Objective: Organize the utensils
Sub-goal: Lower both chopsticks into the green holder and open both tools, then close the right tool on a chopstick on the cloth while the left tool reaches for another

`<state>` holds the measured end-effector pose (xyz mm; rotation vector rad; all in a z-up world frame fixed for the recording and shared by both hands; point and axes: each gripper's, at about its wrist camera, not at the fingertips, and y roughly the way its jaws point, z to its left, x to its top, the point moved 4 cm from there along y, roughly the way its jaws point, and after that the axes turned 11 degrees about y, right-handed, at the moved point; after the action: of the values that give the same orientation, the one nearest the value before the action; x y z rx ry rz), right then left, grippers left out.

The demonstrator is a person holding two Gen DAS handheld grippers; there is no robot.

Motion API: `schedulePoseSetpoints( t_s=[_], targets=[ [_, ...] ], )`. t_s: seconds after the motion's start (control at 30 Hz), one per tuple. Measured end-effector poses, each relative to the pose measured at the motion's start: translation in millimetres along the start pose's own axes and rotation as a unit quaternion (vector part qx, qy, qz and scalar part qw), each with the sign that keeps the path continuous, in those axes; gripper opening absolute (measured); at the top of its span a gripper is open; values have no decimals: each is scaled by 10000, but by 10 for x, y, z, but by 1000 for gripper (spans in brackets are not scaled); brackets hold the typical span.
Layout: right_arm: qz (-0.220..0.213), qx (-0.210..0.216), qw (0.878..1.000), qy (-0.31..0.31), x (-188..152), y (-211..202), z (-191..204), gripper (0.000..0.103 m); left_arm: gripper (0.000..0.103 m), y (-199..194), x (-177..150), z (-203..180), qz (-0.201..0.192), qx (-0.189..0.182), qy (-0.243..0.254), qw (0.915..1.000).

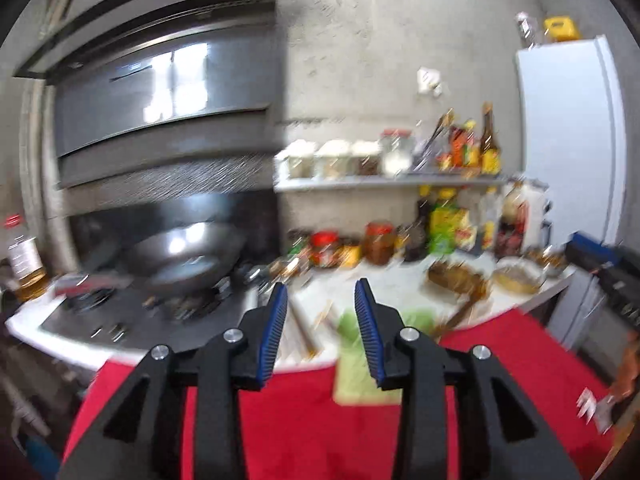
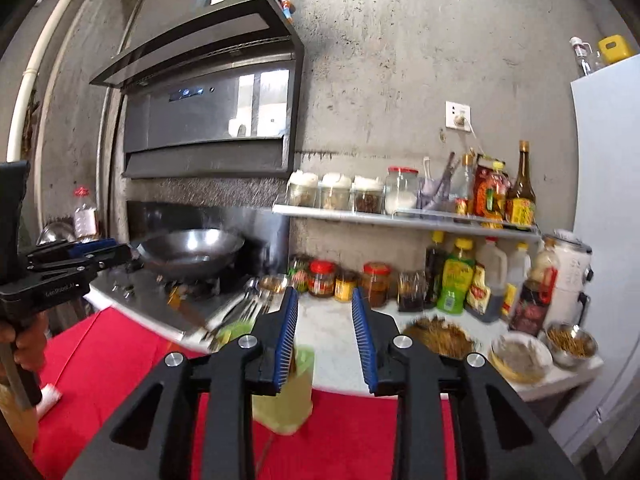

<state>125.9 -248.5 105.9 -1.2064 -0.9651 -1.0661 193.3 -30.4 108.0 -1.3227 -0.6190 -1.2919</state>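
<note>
Several metal utensils [image 2: 240, 312] with a wooden-handled one [image 2: 188, 312] lie blurred on the white counter [image 2: 332, 332] beside the stove. A light green holder [image 2: 288, 392] stands at the counter's front edge, partly behind my right gripper's left finger. My right gripper [image 2: 325, 300] is open and empty above the counter edge. My left gripper [image 1: 322, 292] is open and empty; chopsticks [image 1: 304, 332] and the green holder [image 1: 360, 360] show blurred between and below its fingers. The left gripper also shows at the left of the right wrist view [image 2: 104, 254].
A steel wok [image 2: 188, 252] sits on the stove. Sauce jars [image 2: 322, 278] and bottles [image 2: 454, 276] line the wall under a shelf [image 2: 400, 220] of jars. Bowls of food [image 2: 516, 354] sit at the right by a white fridge [image 2: 608, 200]. Red cloth [image 2: 120, 340] lies below.
</note>
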Motion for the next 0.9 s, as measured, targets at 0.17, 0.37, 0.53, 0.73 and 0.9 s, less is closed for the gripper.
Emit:
schedulePoseSetpoints(
  t_s=[0.17, 0.37, 0.53, 0.73, 0.9],
  targets=[
    [616, -5, 9981, -43, -787, -313, 73, 31, 35, -258, -808, -105, 648, 117, -34, 9978],
    [1651, 33, 9859, 267, -1790, -399, 249, 31, 35, -374, -1723, -338, 1363, -75, -335, 9901],
    [2257, 110, 9736, 314, -2306, -322, 435, 29, 35, -331, -2168, -415, 1826, -226, -573, 9812],
    [2609, 86, 9644, 427, -2499, -118, 531, 20, 35, -363, -2258, -390, 1876, -203, -646, 9799],
    [2720, 37, 9613, 432, -2560, -16, 585, 15, 35, -371, -2225, -423, 1851, -260, -650, 9802]
  ],
)
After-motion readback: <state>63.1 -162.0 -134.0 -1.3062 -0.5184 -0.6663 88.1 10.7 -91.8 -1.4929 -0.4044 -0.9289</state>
